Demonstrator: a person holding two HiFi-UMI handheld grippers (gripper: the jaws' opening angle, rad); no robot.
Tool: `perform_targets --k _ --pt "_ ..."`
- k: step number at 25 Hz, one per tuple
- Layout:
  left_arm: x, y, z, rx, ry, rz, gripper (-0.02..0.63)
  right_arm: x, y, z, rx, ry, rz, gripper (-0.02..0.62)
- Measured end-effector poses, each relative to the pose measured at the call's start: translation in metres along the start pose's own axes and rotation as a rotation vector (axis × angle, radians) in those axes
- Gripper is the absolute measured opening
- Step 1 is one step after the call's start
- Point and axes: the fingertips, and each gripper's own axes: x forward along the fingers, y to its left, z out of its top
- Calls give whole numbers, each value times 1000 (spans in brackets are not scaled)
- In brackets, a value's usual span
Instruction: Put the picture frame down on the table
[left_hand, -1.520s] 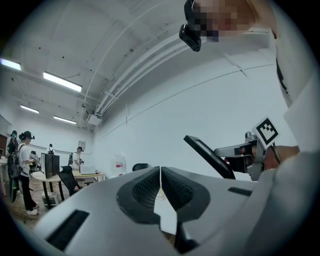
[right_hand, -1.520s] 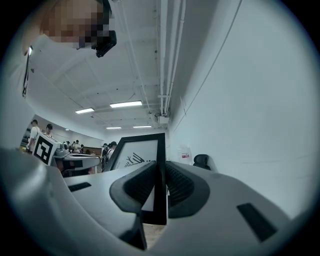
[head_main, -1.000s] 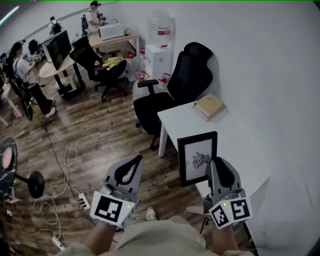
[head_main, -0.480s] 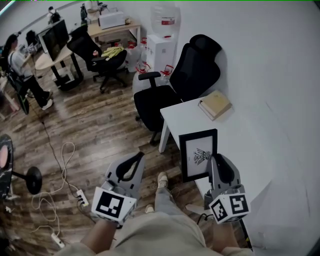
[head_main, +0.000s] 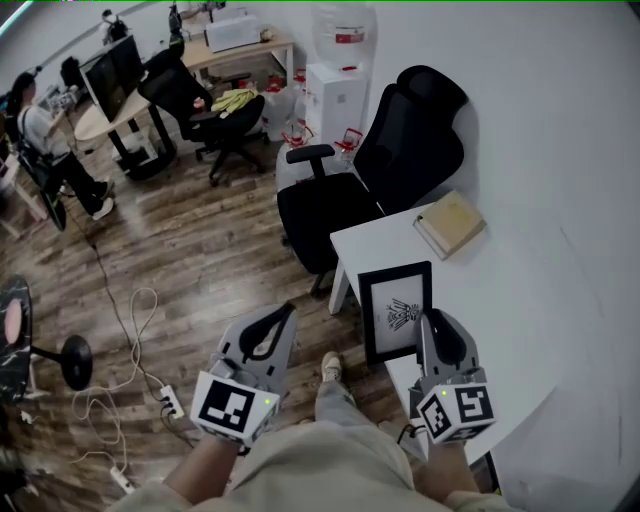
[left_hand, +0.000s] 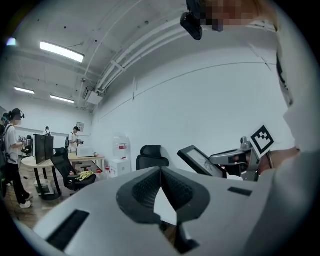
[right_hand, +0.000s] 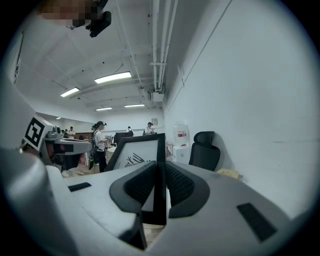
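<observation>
The picture frame (head_main: 396, 312) is held upright over the near corner of the white table (head_main: 490, 300), its edge clamped in the right gripper (head_main: 434, 330), unchanged from a second earlier. The left gripper (head_main: 277, 322) hangs closed and empty above the floor (head_main: 200, 270).

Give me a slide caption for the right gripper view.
Right gripper clamping a black picture frame by its edge, office chair beyond.
</observation>
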Motion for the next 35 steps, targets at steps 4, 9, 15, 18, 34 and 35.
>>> perform_targets --k 4,9,15,18,34,35 --pt "49 20 -1 -8 35 -9 25 48 -28 1 7 32 -8 78" --pt "118 42 -12 -11 88 -28 26 111 -68 -11 22 92 -32 78" --pt "186 52 -36 4 170 -83 25 164 -105 -39 55 177 -48 78" --pt "218 58 -55 17 218 -105 25 191 -124 -55 75 212 -58 78" --pt "333 87 -135 37 385 -227 25 294 -178 -146 160 373 -98 80" --pt "337 91 -141 39 391 -228 26 297 -178 -152 165 382 -106 80"
